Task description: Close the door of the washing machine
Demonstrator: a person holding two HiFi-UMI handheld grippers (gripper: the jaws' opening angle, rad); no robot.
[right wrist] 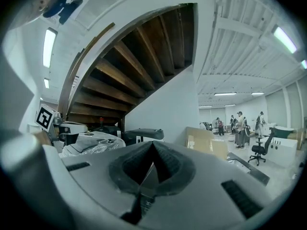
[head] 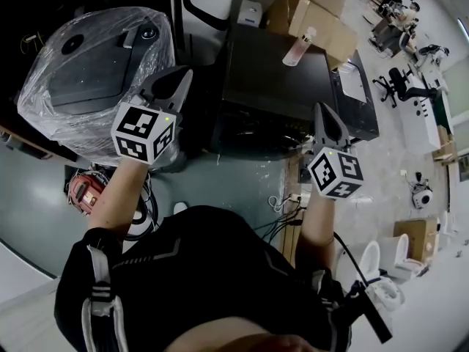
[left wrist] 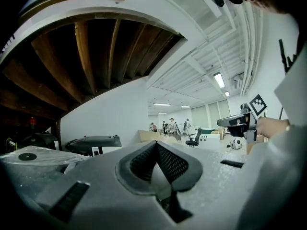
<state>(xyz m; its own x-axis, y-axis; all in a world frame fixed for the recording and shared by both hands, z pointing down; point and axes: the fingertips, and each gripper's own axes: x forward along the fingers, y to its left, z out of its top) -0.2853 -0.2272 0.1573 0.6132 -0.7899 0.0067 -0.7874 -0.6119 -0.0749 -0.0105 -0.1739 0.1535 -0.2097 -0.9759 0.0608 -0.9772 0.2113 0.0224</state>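
Note:
A dark, box-shaped washing machine (head: 289, 75) stands in front of me in the head view; its front face is in shadow and I cannot make out its door. My left gripper (head: 181, 79) is held up level to the left of the machine, jaws shut and empty. My right gripper (head: 322, 114) hangs before the machine's right front corner, also shut with nothing in it. In the left gripper view the jaws (left wrist: 156, 147) meet at their tips, and the same holds in the right gripper view (right wrist: 152, 148). Neither gripper touches the machine.
A plastic-wrapped appliance (head: 88, 72) sits to the left. Cardboard boxes (head: 315, 13) and a pale bottle (head: 299, 46) lie behind the machine. Cables and a red tool (head: 84, 191) are on the floor. A wooden stair underside (right wrist: 129, 66) looms overhead; people stand far off in the hall.

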